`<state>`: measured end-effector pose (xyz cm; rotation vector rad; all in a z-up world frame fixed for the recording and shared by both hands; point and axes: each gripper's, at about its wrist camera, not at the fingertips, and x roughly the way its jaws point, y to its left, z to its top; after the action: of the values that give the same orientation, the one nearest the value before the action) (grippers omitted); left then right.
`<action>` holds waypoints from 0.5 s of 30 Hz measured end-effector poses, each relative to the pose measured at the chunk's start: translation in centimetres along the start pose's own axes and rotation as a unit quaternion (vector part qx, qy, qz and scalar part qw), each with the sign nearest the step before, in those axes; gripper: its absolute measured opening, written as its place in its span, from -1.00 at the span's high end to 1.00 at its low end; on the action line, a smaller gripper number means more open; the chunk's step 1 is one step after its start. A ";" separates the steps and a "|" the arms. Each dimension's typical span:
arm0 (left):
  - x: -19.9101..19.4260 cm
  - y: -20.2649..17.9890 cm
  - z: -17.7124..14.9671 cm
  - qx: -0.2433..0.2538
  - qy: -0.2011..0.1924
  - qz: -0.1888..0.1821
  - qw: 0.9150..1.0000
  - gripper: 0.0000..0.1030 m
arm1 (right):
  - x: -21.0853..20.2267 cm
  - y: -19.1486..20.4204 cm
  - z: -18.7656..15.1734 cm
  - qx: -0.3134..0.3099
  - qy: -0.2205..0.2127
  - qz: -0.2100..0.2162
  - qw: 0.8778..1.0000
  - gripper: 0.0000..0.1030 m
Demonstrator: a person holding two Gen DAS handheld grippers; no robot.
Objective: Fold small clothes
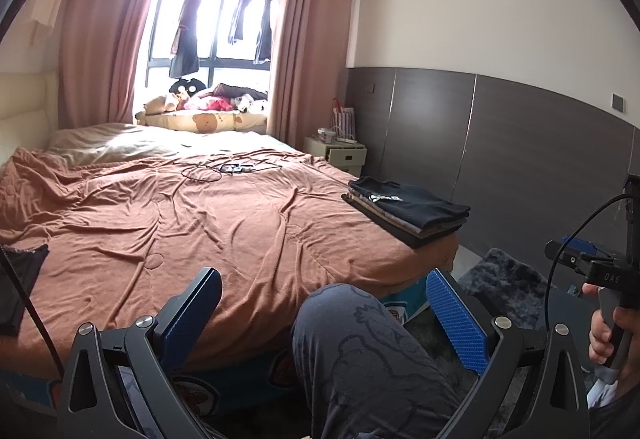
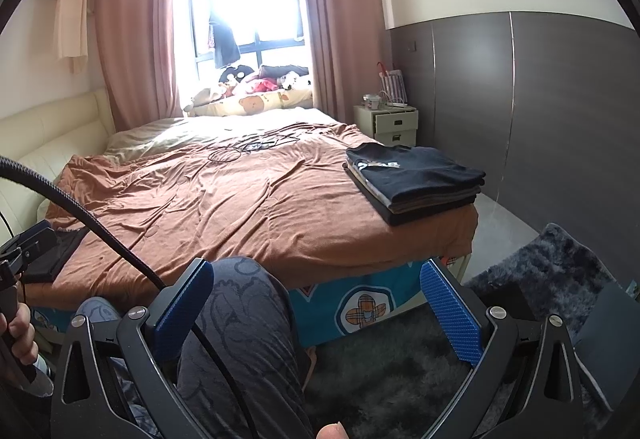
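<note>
A stack of folded clothes, a dark navy shirt on top, rests on the bed's near right corner. A dark garment lies flat at the bed's left edge. My left gripper is open and holds nothing; it hangs low in front of the bed, above the person's knee. My right gripper is also open with nothing in it, at the foot of the bed, well short of the stack.
The brown bedspread is rumpled, with a black cable and a small device in its middle. A nightstand stands by the grey panelled wall. A dark shaggy rug covers the floor at the right.
</note>
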<state>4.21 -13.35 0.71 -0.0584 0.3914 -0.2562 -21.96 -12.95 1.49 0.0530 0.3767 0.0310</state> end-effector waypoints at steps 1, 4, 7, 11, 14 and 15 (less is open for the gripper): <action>-0.1 0.0 0.0 -0.001 0.000 0.000 1.000 -0.99 | 0.0 0.0 0.0 -0.001 0.000 -0.001 1.000 -1.00; -0.2 0.0 -0.1 -0.001 -0.001 0.002 1.000 -0.99 | 0.1 0.0 0.0 0.001 0.000 0.001 1.000 -1.00; -0.2 -0.1 -0.1 -0.003 -0.002 0.001 1.000 -0.99 | 0.1 0.0 0.0 0.000 -0.001 0.001 1.000 -1.00; -0.2 -0.1 -0.1 -0.002 -0.003 0.003 1.000 -0.99 | 0.1 0.2 -0.1 -0.002 -0.001 0.000 1.000 -1.00; -0.2 -0.1 -0.1 -0.001 -0.003 0.003 1.000 -0.99 | 0.1 0.3 -0.1 -0.003 0.000 0.000 1.000 -1.00; -0.2 -0.1 -0.1 -0.001 -0.003 0.004 1.000 -0.99 | 0.1 0.2 -0.1 -0.003 0.000 0.000 1.000 -1.00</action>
<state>3.92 -13.40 0.69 -0.0592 0.3850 -0.2477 -21.89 -12.70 1.35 0.0479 0.3770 0.0324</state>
